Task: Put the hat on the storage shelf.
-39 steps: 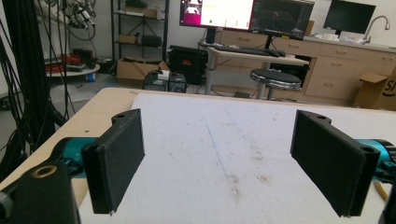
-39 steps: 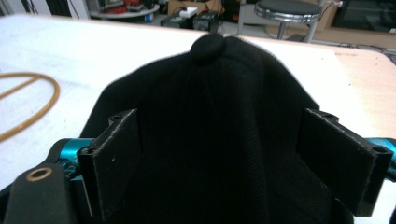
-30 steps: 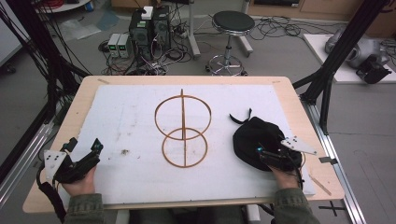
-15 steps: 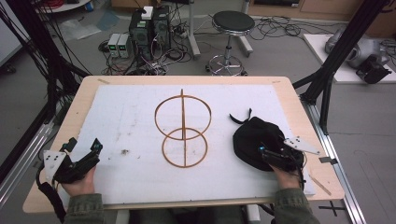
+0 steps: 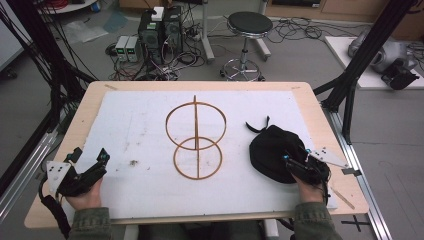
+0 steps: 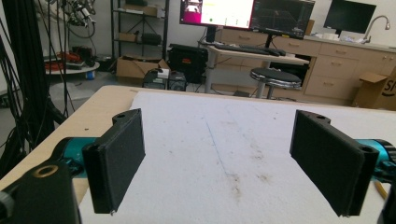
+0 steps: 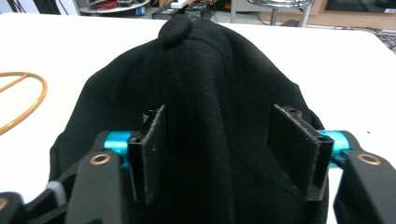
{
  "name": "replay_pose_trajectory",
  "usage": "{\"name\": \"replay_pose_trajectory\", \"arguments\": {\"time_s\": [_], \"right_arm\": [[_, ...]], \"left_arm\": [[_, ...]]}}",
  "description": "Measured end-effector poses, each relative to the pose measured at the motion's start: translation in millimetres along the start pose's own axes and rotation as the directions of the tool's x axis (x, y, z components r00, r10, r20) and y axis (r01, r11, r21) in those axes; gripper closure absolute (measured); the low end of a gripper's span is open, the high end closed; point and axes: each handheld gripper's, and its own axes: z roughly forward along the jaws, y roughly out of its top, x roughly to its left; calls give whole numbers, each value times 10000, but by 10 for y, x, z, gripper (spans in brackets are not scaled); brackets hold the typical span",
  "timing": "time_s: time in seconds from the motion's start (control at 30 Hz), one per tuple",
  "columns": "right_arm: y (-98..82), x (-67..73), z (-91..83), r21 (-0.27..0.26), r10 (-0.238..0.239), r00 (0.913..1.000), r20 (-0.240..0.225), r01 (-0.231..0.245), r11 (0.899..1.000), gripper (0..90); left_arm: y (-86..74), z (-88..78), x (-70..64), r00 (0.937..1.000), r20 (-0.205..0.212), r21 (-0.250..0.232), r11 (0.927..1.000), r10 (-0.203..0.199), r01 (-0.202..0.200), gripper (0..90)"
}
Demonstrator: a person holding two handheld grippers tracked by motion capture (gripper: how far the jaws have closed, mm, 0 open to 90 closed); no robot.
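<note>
We see black fabric cap (image 5: 272, 150) with top button lying near right edge of white foam-covered wooden table (image 5: 140, 115), toward near right corner. Right gripper (image 7: 229, 149) sits on cap, jaws just been closing, fold of cloth raised between pads, not yet pinched. Left gripper (image 5: 89, 165) rests near left corner, jaws spread wide, nothing between. Orange wire double-ring stand (image 5: 196, 137) stands mid-table, apart from cap.

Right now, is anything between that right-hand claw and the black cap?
Nothing visible. The right gripper is already at the black cap; its jaws have just been closing, with a ridge of cap fabric between the pads.
</note>
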Motion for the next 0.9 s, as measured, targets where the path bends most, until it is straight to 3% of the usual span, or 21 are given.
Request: {"name": "replay_pose_trajectory", "arguments": {"time_s": [0.43,0.67,0.77,0.9], "right_arm": [[7,20,-20,9,-100,9998,-142,100,9999,582],[37,23,-49,110,29,9998,-176,-27,9999,864],[31,-2,-48,161,346,9987,-387,-340,9993,872],[33,6,-50,165,358,9987,-354,-352,9992,873]], "left_arm": [[0,-2,7,10000,-87,37,10000,-11,12,183],[-2,2,11,9999,-154,104,9999,-50,52,183],[1,-2,14,9998,-165,98,9999,-67,68,183],[1,-2,11,9999,-156,94,9999,-51,53,184]]}}
